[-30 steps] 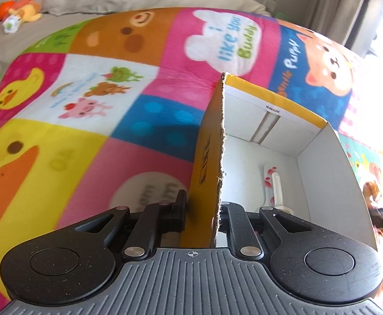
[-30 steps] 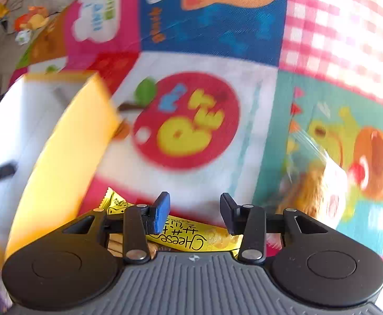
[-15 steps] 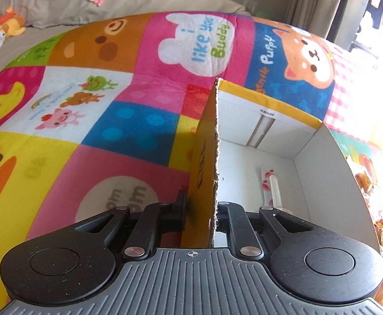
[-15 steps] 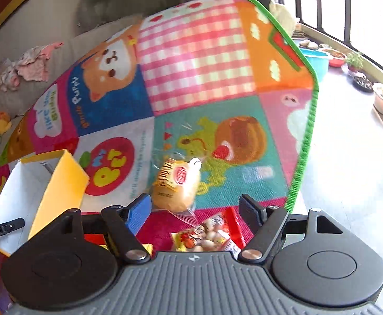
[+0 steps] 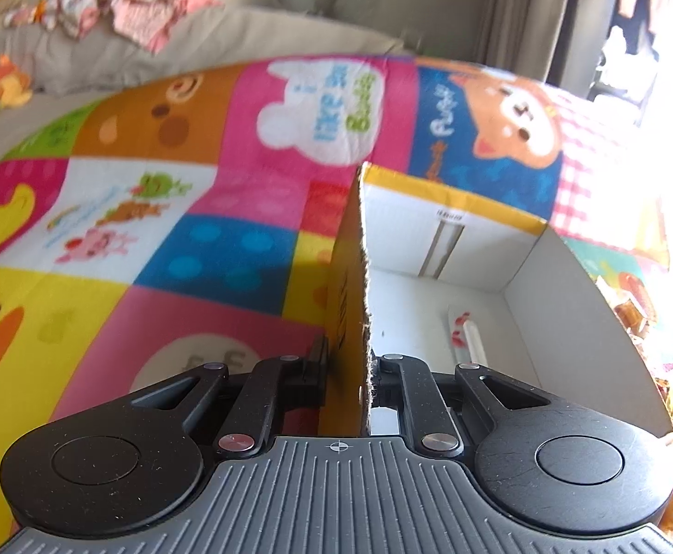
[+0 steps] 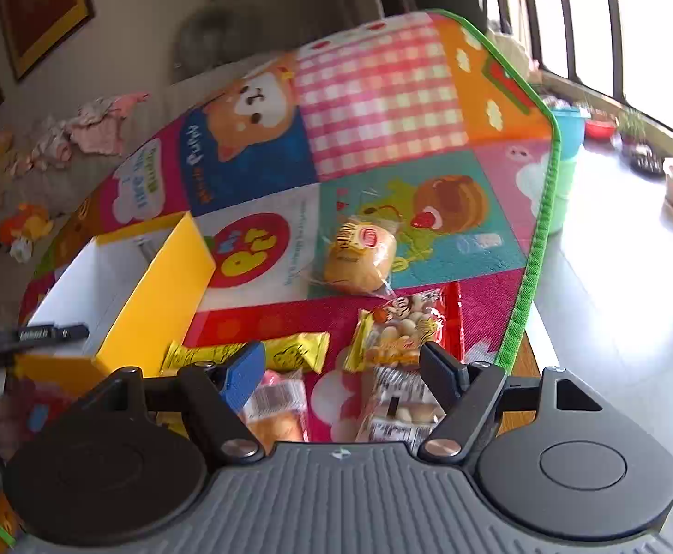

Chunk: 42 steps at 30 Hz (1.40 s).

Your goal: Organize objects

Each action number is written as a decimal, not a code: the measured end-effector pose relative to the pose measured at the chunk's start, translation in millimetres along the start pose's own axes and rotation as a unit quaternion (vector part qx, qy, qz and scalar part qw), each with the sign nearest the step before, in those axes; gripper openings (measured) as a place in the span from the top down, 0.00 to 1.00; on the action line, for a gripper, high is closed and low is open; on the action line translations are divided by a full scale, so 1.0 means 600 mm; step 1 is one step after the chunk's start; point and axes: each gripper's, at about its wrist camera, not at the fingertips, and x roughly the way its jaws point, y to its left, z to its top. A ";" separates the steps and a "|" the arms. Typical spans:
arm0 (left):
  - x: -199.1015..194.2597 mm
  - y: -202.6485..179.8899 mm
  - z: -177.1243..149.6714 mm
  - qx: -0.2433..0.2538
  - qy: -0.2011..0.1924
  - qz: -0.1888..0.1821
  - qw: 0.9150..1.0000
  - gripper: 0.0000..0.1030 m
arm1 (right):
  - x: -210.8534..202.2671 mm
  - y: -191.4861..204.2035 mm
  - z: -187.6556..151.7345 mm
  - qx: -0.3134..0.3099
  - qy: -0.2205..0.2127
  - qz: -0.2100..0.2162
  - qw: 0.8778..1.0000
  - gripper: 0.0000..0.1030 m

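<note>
Strong daylight floods in from the windows [image 6: 613,23], on the far right of the cartoon play mat [image 6: 382,101] in both views. In the left wrist view the right edge is blown out to white, washing out the mat's pink checks. In the right wrist view glare gleams on the floor [image 6: 613,323] right of the mat. The yellow cardboard box [image 5: 567,304] throws a dark shadow onto the mat at its left. The left wrist picture is smeared by motion blur, its lettering unreadable. Fisheye distortion bows the mat into a dome and curves the edges.
</note>
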 end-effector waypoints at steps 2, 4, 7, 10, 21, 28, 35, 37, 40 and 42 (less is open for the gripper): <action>-0.002 0.000 -0.002 -0.010 -0.003 0.003 1.000 0.87 | -0.022 0.041 -0.041 -0.046 -0.003 0.007 0.999 0.28; -0.003 0.002 -0.001 -0.021 0.002 0.005 1.000 0.87 | -0.037 0.080 -0.079 -0.086 0.001 0.024 0.996 0.28; -0.007 -0.004 -0.006 -0.004 -0.013 0.012 1.000 0.87 | -0.048 0.138 -0.117 -0.144 0.014 0.055 0.988 0.28; -0.011 -0.003 -0.010 -0.005 -0.020 0.012 1.000 0.87 | -0.032 0.183 -0.131 -0.187 0.019 0.068 0.980 0.28; 0.009 -0.002 0.002 -0.007 -0.023 -0.019 1.000 0.87 | 0.035 0.155 -0.112 -0.145 0.055 0.002 0.988 0.66; 0.007 -0.001 -0.001 -0.013 -0.029 -0.023 0.999 0.87 | 0.015 0.137 -0.119 -0.096 0.088 0.057 0.990 0.63; 0.010 -0.002 0.003 -0.013 -0.012 -0.020 1.000 0.87 | 0.024 0.172 -0.131 -0.146 0.072 0.012 0.987 0.63; 0.011 -0.003 0.004 -0.008 -0.011 -0.020 1.000 0.87 | 0.019 0.174 -0.131 -0.144 0.079 0.015 0.986 0.67; 0.011 -0.002 0.003 -0.007 -0.008 -0.023 1.000 0.87 | 0.006 0.174 -0.134 -0.140 0.092 0.034 0.985 0.71; 0.012 -0.001 0.003 -0.009 -0.006 -0.024 1.000 0.87 | -0.007 0.174 -0.139 -0.132 0.101 0.052 0.985 0.71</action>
